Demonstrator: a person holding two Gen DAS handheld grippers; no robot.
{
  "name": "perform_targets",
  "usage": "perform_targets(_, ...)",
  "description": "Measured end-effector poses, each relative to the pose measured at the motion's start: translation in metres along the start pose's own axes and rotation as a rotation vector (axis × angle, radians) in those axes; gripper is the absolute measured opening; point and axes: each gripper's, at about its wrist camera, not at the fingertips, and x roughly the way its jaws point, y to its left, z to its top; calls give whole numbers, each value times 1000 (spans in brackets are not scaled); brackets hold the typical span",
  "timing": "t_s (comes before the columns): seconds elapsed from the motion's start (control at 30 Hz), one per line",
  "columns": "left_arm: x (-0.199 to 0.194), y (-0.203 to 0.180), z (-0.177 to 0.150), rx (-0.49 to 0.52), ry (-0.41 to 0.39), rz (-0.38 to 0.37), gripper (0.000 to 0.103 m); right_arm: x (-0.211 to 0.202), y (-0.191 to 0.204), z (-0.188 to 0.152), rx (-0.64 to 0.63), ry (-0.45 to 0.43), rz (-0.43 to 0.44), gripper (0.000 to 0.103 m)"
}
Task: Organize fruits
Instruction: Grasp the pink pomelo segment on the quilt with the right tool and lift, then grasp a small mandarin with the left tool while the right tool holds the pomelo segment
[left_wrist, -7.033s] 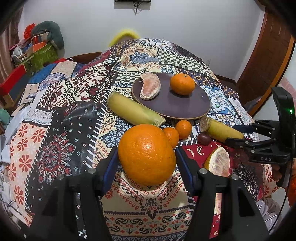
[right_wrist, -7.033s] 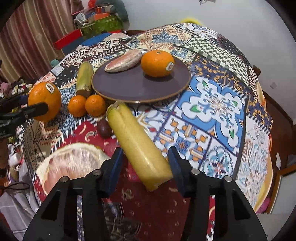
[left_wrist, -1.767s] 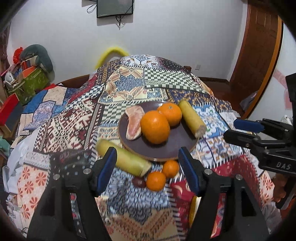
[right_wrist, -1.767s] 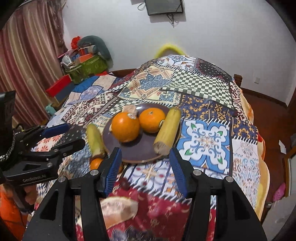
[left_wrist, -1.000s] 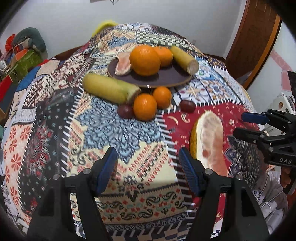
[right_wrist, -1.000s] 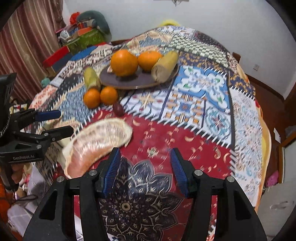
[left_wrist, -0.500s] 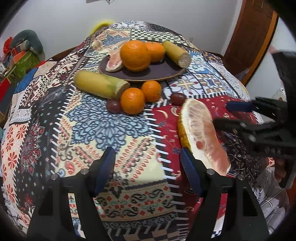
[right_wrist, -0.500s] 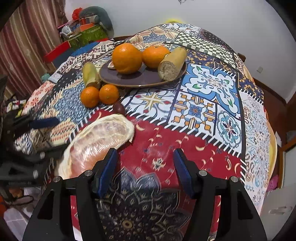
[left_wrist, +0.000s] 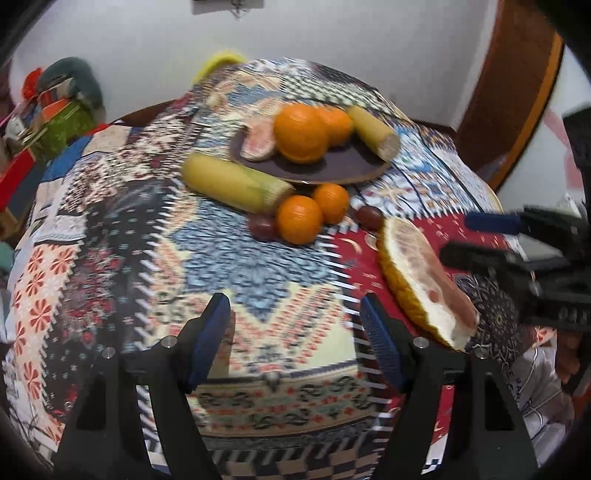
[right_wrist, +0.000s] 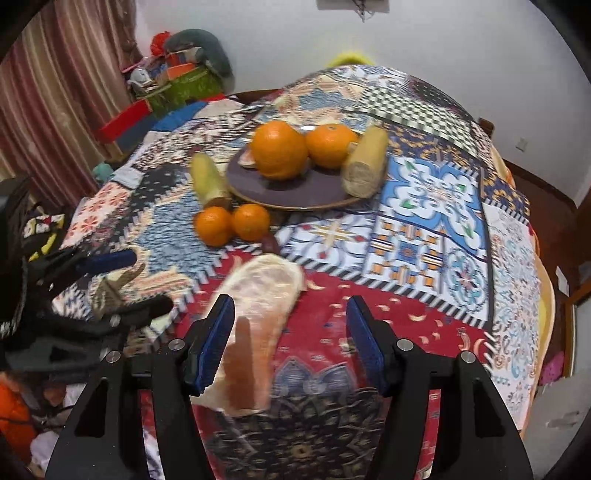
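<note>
1. Left wrist view: my left gripper (left_wrist: 295, 325) hangs over the patterned cloth (left_wrist: 258, 280) with its jaws apart and only cloth between the blue pads.
2. From the same view, the pomelo wedge (left_wrist: 424, 284) lies on the red patch, off to the right of my left tongs and apart from them; the right gripper (left_wrist: 480, 240) sits just beyond its far edge.
3. Right wrist view: my right gripper (right_wrist: 291, 336) stands with jaws parted and gripping nothing. The wedge (right_wrist: 258, 314) runs under and beside the left pad; blur keeps me from telling whether they touch.
4. Farther back, the dark plate (right_wrist: 295, 188) carries a large orange (right_wrist: 279, 149), a smaller orange (right_wrist: 330, 146), a cut yellow piece (right_wrist: 365, 162) and a pink segment (left_wrist: 256, 142).
5. Two small oranges (right_wrist: 231, 223) lie in front of the plate, touching each other, with another yellow piece (left_wrist: 236, 184) beside them.
</note>
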Motion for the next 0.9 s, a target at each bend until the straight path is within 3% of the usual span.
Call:
perform_targets(0.23, -9, 28, -6, -85, -13, 2, 72, 31, 17, -7, 4, 78, 40, 61)
perform_targets(0.43, -4, 31, -9, -97, -5, 1, 72, 38, 22, -7, -26, 70, 10, 66)
perform_targets(0.67, -1, 29, -10, -85, -1, 4, 72, 28, 7, -15, -29, 51, 15, 50)
perform_targets(0.9, 0, 29, -3, -86, -7, -2, 72, 15, -18, -22, -11, 34, -53, 48)
